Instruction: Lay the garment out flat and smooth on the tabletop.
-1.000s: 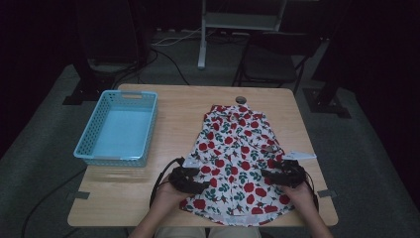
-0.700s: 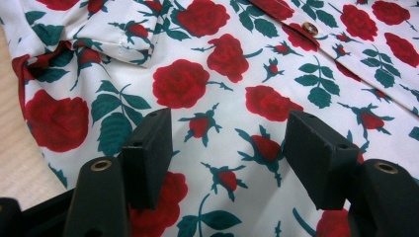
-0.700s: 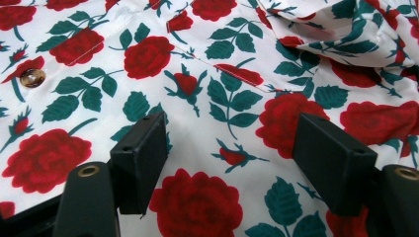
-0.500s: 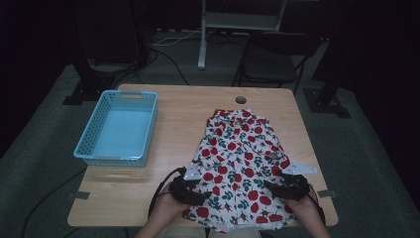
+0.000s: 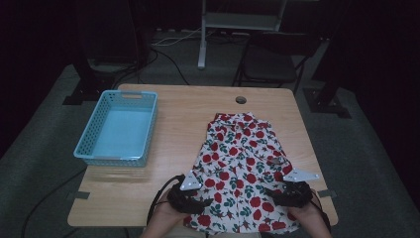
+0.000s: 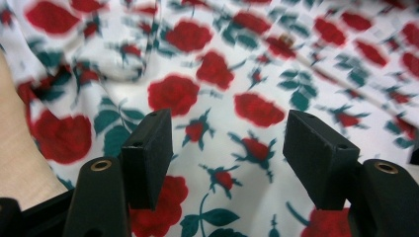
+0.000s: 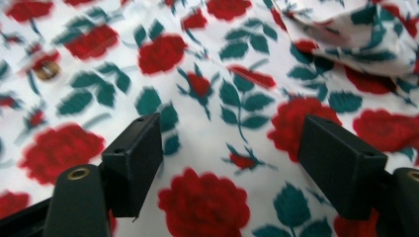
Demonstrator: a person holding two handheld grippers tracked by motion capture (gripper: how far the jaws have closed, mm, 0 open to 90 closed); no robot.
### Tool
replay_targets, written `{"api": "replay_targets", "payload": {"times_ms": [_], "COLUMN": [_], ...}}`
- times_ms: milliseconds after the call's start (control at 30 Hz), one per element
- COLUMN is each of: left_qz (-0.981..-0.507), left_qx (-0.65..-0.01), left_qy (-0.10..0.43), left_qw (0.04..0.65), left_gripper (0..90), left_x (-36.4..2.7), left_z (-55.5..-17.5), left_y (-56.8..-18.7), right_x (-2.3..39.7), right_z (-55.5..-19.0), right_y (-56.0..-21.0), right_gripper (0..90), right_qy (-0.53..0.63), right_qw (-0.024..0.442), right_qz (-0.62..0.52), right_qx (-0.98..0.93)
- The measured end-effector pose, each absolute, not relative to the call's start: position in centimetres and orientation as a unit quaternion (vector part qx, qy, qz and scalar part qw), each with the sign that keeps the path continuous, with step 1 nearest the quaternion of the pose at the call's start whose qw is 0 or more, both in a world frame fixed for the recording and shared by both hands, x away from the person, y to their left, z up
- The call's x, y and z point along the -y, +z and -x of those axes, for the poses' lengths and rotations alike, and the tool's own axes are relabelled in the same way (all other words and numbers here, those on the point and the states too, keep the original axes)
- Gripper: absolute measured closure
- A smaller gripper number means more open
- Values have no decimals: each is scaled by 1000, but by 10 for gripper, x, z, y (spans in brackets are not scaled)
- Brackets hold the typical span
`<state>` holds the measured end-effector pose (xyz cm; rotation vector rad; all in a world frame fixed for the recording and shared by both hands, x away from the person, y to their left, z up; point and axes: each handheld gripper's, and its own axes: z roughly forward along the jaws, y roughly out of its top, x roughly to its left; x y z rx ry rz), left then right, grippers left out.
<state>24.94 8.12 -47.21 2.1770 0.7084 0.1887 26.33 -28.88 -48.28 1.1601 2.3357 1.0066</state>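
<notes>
Shirt (image 5: pixel 240 168) pulled nearer the counter's (image 5: pixel 188 114) front edge than a second ago.
Left claw (image 5: pixel 200 202) and right claw (image 5: pixel 275 194) stand open over it, the right just widening; gripper views show blurred roses, high view a basket (image 5: pixel 120 127).

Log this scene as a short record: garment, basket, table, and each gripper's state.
garment: rose-print shirt spread flat, right of table centre, hem over the near edge
basket: blue basket, left side, nothing in it
table: wooden table
left gripper: open, over the shirt's near left hem
right gripper: open, jaws just been opening, over the near right hem
</notes>
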Motion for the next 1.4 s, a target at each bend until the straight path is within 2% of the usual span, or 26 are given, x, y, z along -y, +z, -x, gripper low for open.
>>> {"api": "replay_targets", "payload": {"times_ms": [200,367,400,500,700,833,867,1033,1267,1333,1367,1400], "left_qz": [-834,-813,-810,-802,-790,-787,-787,-785,-785,-783,-783,-785], "left_qx": [-290,-306,-312,-323,-326,-327,-328,-330,-337,-339,-339,-338], "left_qy": [87,101,101,96,104,108,109,117,124,124,125,125], "left_qw": [462,486,486,493,509,512,511,512,506,507,506,504], "left_gripper": [366,364,333,331,331,323,311,311,295,294,283,210], "left_x": [-97,-113,-116,-124,-128,-129,-129,-129,-128,-129,-128,-128], "left_z": [-249,-250,-251,-253,-254,-253,-253,-251,-251,-251,-251,-251], "left_y": [-472,-476,-478,-482,-482,-482,-482,-482,-482,-482,-482,-482], "right_x": [286,283,283,279,260,240,236,219,215,217,218,219], "right_z": [-281,-323,-331,-356,-388,-412,-416,-423,-430,-431,-432,-433], "right_y": [-455,-422,-418,-413,-418,-434,-439,-455,-465,-465,-465,-464], "right_gripper": [260,281,286,308,334,446,449,504,584,625,676,737], "right_qy": [392,403,406,413,385,345,336,304,280,281,279,276], "right_qw": [174,184,180,157,141,127,122,118,125,125,126,132], "right_qz": [-409,-421,-425,-436,-437,-432,-427,-406,-400,-402,-404,-406], "right_qx": [-805,-792,-789,-784,-801,-823,-830,-854,-864,-863,-862,-861]}}
